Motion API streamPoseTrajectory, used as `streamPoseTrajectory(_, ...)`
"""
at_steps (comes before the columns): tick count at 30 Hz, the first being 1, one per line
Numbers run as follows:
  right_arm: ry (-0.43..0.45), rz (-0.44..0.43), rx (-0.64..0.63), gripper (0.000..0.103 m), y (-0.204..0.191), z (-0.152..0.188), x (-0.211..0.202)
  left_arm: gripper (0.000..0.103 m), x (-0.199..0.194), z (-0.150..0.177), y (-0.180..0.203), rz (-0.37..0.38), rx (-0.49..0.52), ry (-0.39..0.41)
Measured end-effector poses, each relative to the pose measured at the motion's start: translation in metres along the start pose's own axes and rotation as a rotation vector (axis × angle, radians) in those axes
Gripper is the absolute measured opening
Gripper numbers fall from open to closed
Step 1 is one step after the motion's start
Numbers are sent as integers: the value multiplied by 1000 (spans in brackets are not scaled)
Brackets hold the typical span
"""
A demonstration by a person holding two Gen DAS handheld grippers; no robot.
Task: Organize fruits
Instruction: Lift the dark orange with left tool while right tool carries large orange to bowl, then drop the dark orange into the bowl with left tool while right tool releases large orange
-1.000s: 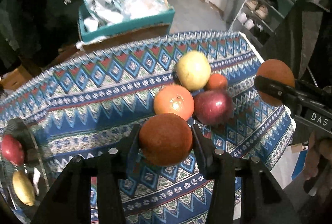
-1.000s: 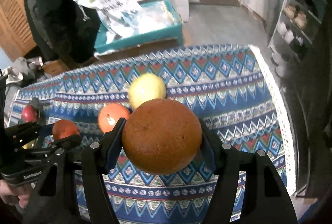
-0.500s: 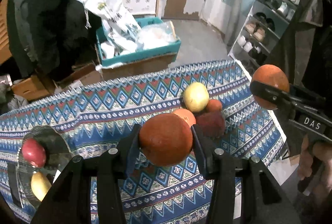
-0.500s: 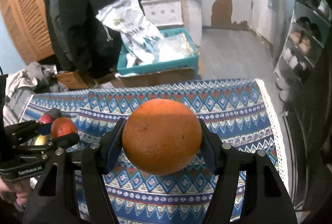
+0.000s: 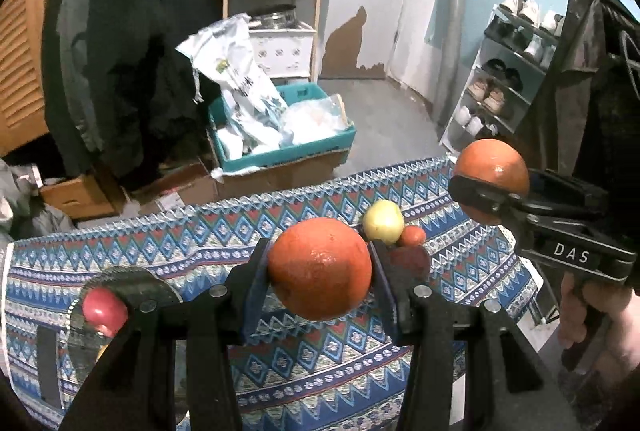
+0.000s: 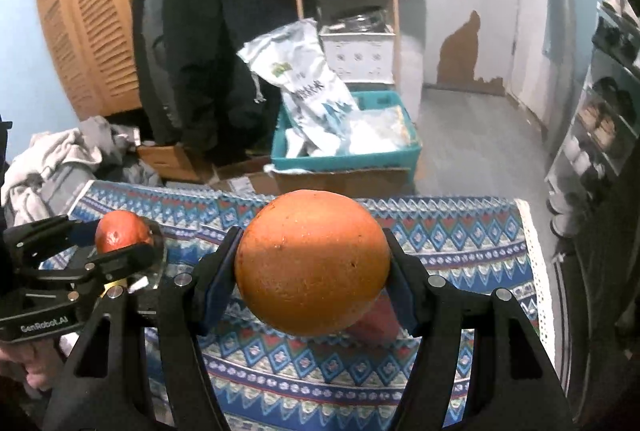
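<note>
At the far left of the left wrist view, a red apple [image 5: 103,307] is seen in a clear glass plate [image 5: 132,281] that rests on the counter [image 5: 168,255], which is covered by a blue patterned cloth. A yellow fruit just below the apple is mostly hidden by the gripper frame. In the middle, the left gripper [image 5: 319,269] is held above the counter, and an orange [image 5: 319,267] is clamped between its fingers [image 5: 253,271]. Just behind it, on the cloth, a yellow-green apple [image 5: 383,221], a small orange-red fruit [image 5: 412,236] and a dark red apple [image 5: 412,261] are gathered close together, touching or nearly so. To the right, the right gripper [image 5: 486,191] is held in the air near the counter's right edge, and a second orange [image 5: 491,175] is gripped between its fingers. The person's right hand [image 5: 600,315] is seen on the handle below.

In the right wrist view, the left gripper [image 6: 122,245] appears at the left with its orange [image 6: 122,233], over the plate. In the centre, the second orange [image 6: 312,263] is pinched firmly between the right gripper [image 6: 312,267] fingers [image 6: 218,279], above the cloth. Beyond the counter, a teal crate [image 6: 344,157] filled with white bags is set on cardboard.
</note>
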State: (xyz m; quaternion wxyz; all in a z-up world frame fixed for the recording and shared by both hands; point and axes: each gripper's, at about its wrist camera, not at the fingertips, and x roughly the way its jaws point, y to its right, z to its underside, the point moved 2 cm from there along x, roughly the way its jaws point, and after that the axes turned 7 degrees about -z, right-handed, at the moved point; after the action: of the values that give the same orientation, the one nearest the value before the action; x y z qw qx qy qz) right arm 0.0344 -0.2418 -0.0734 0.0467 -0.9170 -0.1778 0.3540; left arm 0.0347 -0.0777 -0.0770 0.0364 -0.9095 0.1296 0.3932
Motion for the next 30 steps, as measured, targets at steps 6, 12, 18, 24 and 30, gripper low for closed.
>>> streamPoseTrajectory(6, 11, -40, -28, 66, -25, -12, 2, 49, -17, 0, -20, -20, -26, 31)
streamPoseTrajectory(12, 20, -80, -65, 66, -53, -23, 6, 49, -32, 2, -46, -37, -70, 55)
streamPoseTrajectory(18, 21, -116, -95, 66, -82, -34, 15, 49, -36, 9, -70, -67, -108, 57)
streamPoseTrajectory(24, 0, -156, -126, 66, -111, -41, 34, 49, -42, 19, -99, -97, -154, 58)
streamPoseTrajectory(30, -35, -195, -154, 66, -142, -42, 56, 49, -43, 31, -134, -129, -216, 43)
